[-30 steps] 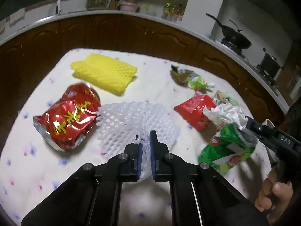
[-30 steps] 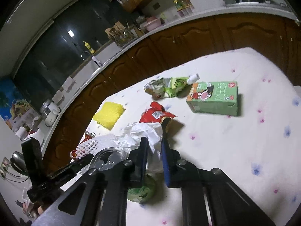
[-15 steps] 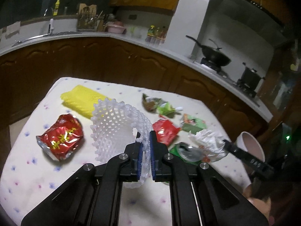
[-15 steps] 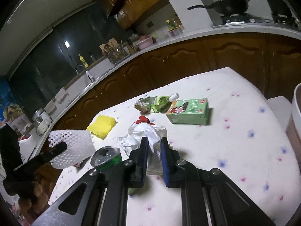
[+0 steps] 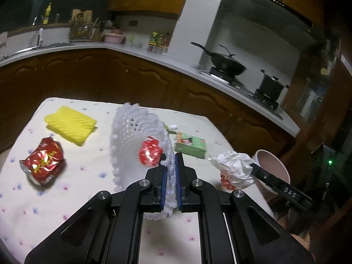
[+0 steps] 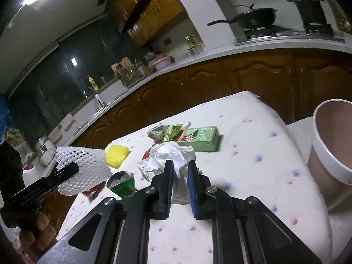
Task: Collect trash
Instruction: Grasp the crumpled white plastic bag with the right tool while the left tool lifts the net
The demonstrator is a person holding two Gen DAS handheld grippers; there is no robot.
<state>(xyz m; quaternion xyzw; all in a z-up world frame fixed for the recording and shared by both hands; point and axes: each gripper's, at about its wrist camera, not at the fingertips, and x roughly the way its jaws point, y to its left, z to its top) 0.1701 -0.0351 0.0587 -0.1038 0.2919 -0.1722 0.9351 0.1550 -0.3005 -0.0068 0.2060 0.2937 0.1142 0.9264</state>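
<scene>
Left gripper clamped tight on white foam net, lifted above table. Right gripper pinched on crumpled paper, raised near bin. Red wrapper, yellow foam, green carton lying on table.

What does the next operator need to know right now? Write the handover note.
Left gripper: shut on the white foam net, lifted off the table.
Right gripper: shut on the crumpled white paper, held near the pink bin at the table's edge.
On the table: yellow foam net, big red snack bag, small red wrapper, green carton, green wrapper, green can.
Done: two pieces picked up, neither binned yet.
Left: drop both into the bin, then collect the six remaining items.
</scene>
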